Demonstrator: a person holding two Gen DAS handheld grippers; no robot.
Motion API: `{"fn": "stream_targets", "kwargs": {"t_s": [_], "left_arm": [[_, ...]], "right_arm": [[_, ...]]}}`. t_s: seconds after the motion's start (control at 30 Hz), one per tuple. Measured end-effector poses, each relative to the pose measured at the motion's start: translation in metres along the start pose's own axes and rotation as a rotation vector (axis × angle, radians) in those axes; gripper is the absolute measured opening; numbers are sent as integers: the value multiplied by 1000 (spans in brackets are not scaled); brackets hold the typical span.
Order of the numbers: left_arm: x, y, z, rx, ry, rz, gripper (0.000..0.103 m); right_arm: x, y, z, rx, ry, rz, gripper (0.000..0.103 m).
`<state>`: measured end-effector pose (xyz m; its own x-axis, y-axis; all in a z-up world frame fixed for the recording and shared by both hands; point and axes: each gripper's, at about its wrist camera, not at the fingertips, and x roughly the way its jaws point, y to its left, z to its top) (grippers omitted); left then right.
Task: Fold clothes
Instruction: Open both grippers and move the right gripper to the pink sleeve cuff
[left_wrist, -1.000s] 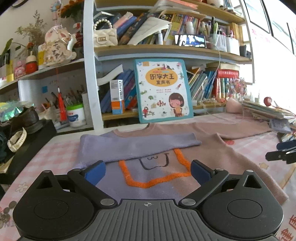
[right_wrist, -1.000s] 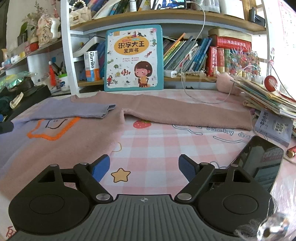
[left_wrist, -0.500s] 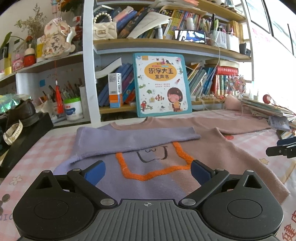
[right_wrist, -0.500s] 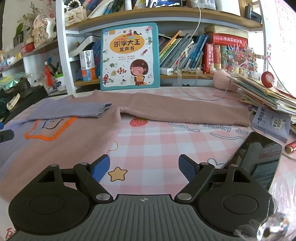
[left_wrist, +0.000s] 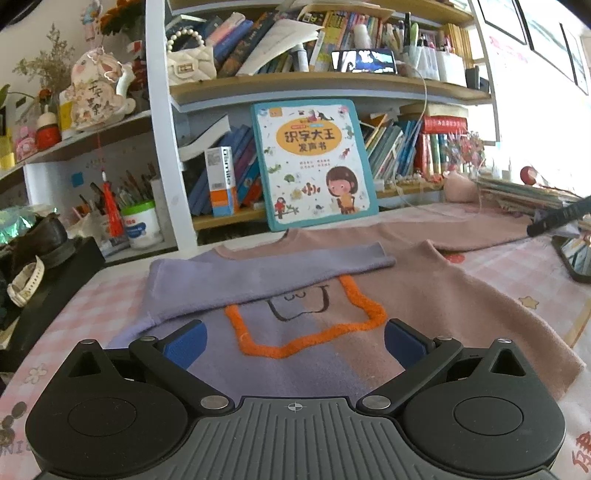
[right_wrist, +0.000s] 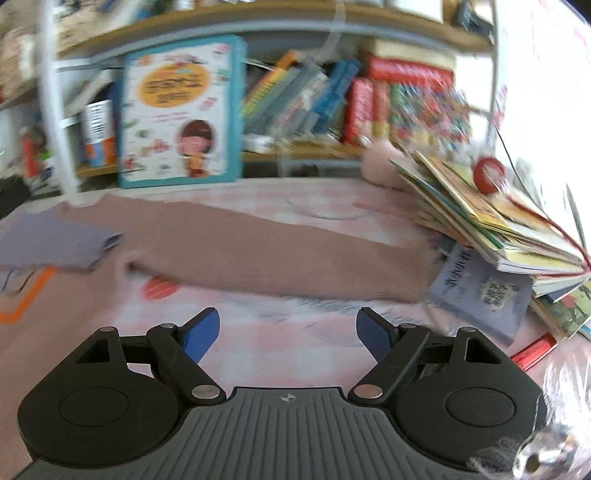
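Observation:
A purple and dusty-pink sweater (left_wrist: 424, 295) with an orange outline patch (left_wrist: 306, 332) lies flat on the pink checked tablecloth. Its purple left sleeve (left_wrist: 258, 273) is folded across the chest. Its pink right sleeve (right_wrist: 280, 254) stretches out flat toward the book stack. My left gripper (left_wrist: 293, 341) is open and empty, hovering over the sweater's lower front. My right gripper (right_wrist: 288, 334) is open and empty, just short of the pink sleeve; its view is motion-blurred. The right gripper's fingers (left_wrist: 561, 216) show at the right edge of the left wrist view.
A bookshelf with a children's book (left_wrist: 314, 162) stands behind the table. A slanting stack of books (right_wrist: 498, 229) and a grey booklet (right_wrist: 480, 291) sit beside the sleeve cuff. A dark phone (left_wrist: 576, 254) lies right. A black box with a shoe (left_wrist: 40, 266) is left.
My right gripper has swung forward and right toward the pink sleeve, blurring its view. My left gripper has shifted only slightly over the sweater. Both stay open.

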<state>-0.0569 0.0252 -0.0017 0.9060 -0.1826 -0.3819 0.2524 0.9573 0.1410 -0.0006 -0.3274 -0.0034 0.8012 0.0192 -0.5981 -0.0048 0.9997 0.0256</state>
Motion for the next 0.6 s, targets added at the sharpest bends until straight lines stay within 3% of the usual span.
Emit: {"fn": "stream_targets", "kwargs": {"t_s": [0.33,0.6], "left_arm": [[0,-4,0,22,3,11,103],[1,-6,-1,35,10,19,103]], "right_arm": [[53,-60,32,130,136,-89,75],[76,-72,34,162,172,-96,53]]}}
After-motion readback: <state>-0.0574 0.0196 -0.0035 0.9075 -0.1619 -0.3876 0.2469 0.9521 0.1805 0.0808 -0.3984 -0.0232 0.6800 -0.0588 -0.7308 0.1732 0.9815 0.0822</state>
